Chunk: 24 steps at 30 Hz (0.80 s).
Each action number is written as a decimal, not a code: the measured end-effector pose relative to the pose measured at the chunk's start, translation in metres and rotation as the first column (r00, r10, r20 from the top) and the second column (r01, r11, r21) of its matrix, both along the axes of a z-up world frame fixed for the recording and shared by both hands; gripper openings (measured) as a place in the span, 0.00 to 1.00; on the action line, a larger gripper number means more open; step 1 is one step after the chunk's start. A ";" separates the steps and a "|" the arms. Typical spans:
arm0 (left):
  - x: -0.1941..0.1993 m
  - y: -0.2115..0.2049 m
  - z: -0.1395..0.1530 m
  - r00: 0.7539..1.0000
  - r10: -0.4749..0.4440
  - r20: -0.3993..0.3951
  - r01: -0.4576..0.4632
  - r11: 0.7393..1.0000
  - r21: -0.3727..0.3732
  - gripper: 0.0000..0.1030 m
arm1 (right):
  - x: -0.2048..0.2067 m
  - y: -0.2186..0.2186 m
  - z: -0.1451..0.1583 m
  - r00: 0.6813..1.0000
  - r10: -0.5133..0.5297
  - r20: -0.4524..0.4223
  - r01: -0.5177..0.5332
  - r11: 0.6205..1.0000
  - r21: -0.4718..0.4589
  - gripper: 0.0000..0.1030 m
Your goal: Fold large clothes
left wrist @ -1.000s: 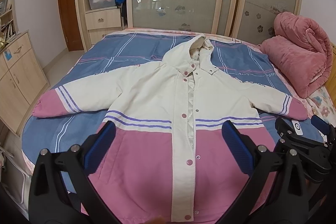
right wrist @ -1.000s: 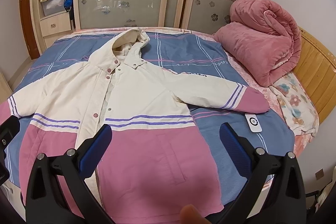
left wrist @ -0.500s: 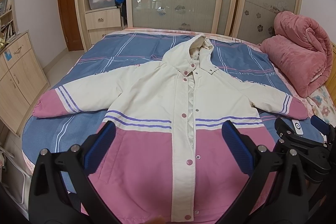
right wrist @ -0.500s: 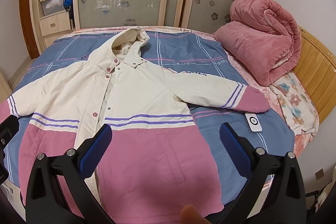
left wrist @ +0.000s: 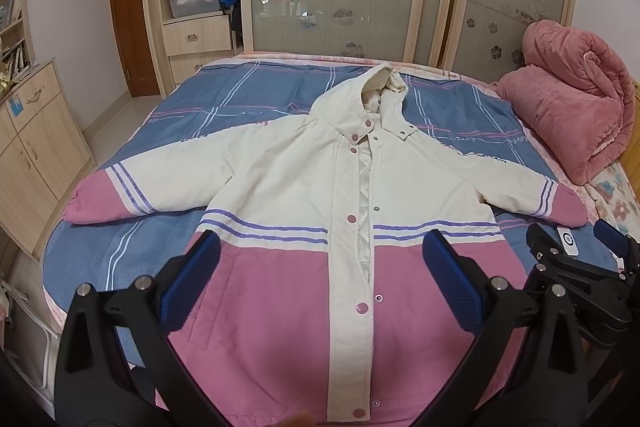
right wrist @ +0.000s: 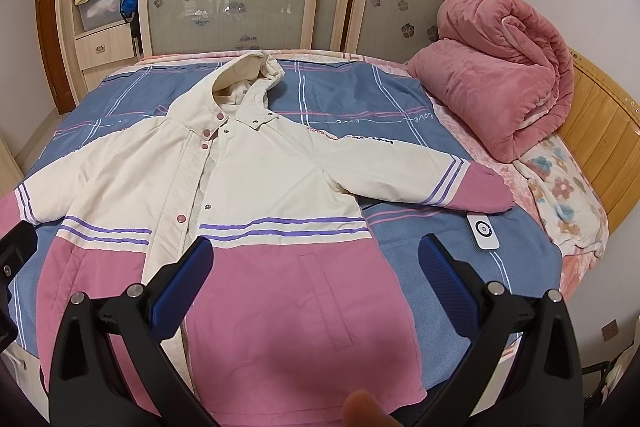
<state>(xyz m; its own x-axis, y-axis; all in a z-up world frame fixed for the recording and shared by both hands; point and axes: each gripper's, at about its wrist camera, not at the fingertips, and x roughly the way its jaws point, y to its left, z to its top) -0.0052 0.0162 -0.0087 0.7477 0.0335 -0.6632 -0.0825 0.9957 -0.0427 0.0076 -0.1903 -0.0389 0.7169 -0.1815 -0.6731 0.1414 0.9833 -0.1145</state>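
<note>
Nothing is seen to have changed over the last second: the jacket [left wrist: 320, 211] is still spread flat on the bed [left wrist: 224, 107], unfolded. The left gripper [left wrist: 320, 279] and right gripper [right wrist: 316, 275] are held wide apart, empty, so folding is judged not yet begun.

Both grippers [left wrist: 320, 259] [right wrist: 316, 259]: black frames, blue ribbed pads, silver screws.

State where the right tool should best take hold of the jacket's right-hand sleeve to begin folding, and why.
Probably the pink cuff, approached from the outer, bed-edge side. The sleeve lies flat and spread outward, its cuff end free on the bedsheet, so it can swing over the jacket.
</note>
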 end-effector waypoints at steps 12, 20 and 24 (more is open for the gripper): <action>-0.001 -0.001 0.000 1.000 0.003 -0.003 -0.003 1.000 0.005 0.98 | -0.001 -0.001 -0.003 1.000 0.000 -0.002 0.000 1.000 0.005 0.99; -0.001 0.002 -0.001 1.000 0.005 -0.005 -0.005 1.000 0.005 0.98 | -0.002 0.004 -0.007 1.000 0.006 -0.004 -0.006 1.000 0.008 0.99; 0.000 0.004 -0.003 1.000 0.009 -0.009 -0.009 1.000 0.003 0.98 | 0.000 0.004 -0.006 1.000 0.007 -0.006 -0.007 1.000 0.010 0.99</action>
